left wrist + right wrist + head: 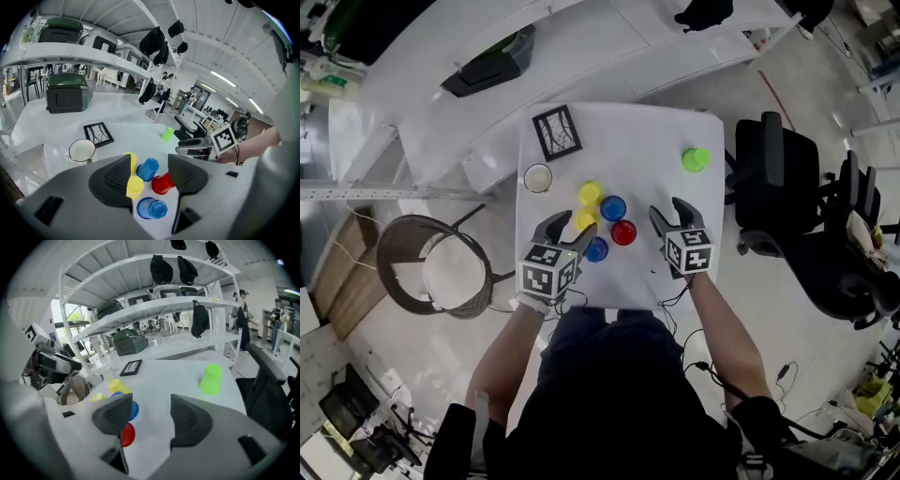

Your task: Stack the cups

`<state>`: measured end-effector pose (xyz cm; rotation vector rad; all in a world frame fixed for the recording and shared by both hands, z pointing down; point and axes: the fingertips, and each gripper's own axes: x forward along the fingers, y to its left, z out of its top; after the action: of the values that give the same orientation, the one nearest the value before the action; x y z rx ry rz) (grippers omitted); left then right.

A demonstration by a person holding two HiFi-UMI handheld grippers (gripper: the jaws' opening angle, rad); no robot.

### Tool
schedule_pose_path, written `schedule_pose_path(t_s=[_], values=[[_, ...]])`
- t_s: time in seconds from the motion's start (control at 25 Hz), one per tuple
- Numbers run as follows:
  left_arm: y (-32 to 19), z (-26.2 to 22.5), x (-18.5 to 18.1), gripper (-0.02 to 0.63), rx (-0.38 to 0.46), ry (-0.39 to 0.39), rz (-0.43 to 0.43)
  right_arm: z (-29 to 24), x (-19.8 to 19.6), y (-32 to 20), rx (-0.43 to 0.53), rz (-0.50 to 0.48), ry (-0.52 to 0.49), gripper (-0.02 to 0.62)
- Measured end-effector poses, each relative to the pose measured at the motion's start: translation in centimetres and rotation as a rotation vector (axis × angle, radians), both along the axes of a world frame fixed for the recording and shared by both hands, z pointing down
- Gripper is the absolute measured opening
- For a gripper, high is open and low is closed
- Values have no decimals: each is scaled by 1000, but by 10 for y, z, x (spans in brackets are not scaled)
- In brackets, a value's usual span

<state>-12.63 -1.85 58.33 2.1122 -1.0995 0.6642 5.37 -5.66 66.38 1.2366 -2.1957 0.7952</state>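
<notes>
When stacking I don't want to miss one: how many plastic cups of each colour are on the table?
Yellow cups: 2
Blue cups: 2
Red cup: 1
Green cup: 1
Total: 6

**Cups bunched up between the two grippers**

Both sets of jaws are spread. The left gripper point(575, 225) has a yellow cup point(584, 219) right at its tips and the near blue cup point(596, 249) just beside it. The red cup point(623, 232) sits between it and the right gripper point(667, 210). The green cup point(695, 159) is off beyond the right one.
</notes>
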Motion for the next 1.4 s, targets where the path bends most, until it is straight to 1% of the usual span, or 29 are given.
schedule_pose_path(t_s=[0.16, 0.36, 0.56, 0.68, 0.76, 0.96, 1.12, 1.24, 1.4], values=[[8, -4, 4, 244, -5, 8, 4, -3, -45, 38, -19, -82, -32, 241], [13, -8, 4, 245, -10, 12, 10, 12, -80, 69, -79, -169, -7, 242], [13, -2, -3, 244, -19, -1, -7, 36, -91, 82, -112, -237, 50, 244], [13, 2, -6, 245, -22, -12, -8, 47, -92, 86, -130, -277, 99, 229], [13, 3, -6, 244, -24, -12, -8, 50, -92, 87, -133, -285, 112, 224], [11, 1, -1, 245, -22, -4, 3, 46, -80, 82, -135, -231, 99, 219], [8, -1, 8, 244, -20, 5, 16, 41, -53, 70, -139, -154, 84, 218], [5, -1, 16, 244, -23, 10, 28, 38, -26, 55, -133, -81, 77, 218], [4, 3, 23, 245, -35, 6, 43, 36, 11, 23, -120, 45, 61, 218]])
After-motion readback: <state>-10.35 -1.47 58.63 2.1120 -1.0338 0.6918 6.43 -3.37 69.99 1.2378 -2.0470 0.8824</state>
